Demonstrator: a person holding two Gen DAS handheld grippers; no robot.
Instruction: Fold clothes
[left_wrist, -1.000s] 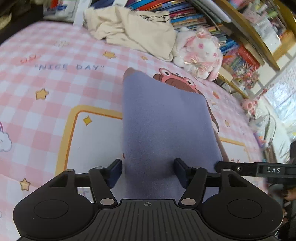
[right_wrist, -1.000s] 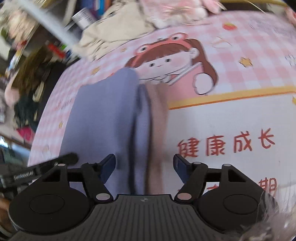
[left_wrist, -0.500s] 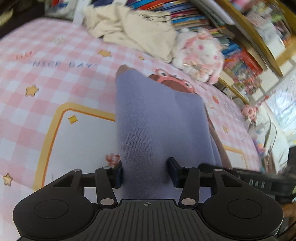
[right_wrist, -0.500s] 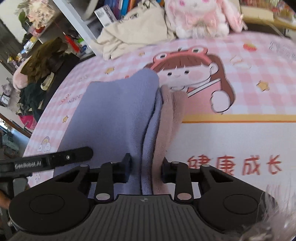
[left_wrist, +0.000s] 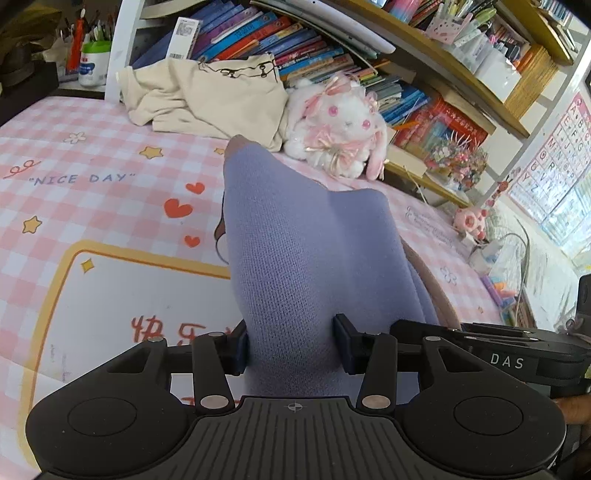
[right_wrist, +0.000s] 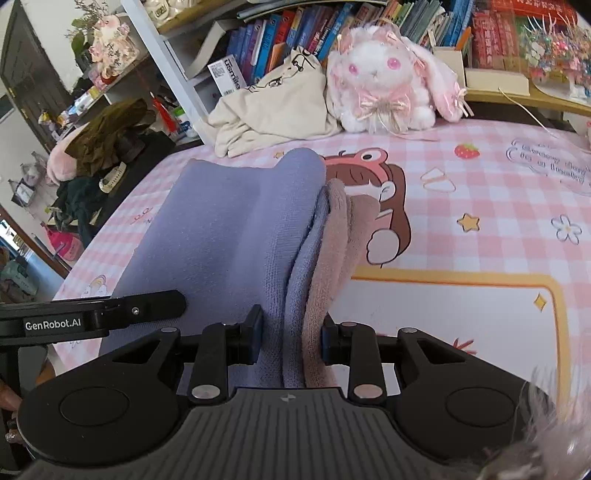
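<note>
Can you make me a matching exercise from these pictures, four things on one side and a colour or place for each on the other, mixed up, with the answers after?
Things:
1. knit garment
2. plush bunny
3. beige cloth
4. left gripper

Descriptions:
A. crumpled at the far edge of the bed, below the books
B. lavender, with a dusty-pink layer beside it
C. shut on the near end of the garment
D. white and pink, sitting right of the crumpled cloth

Pairs: 1-B, 2-D, 3-A, 4-C
</note>
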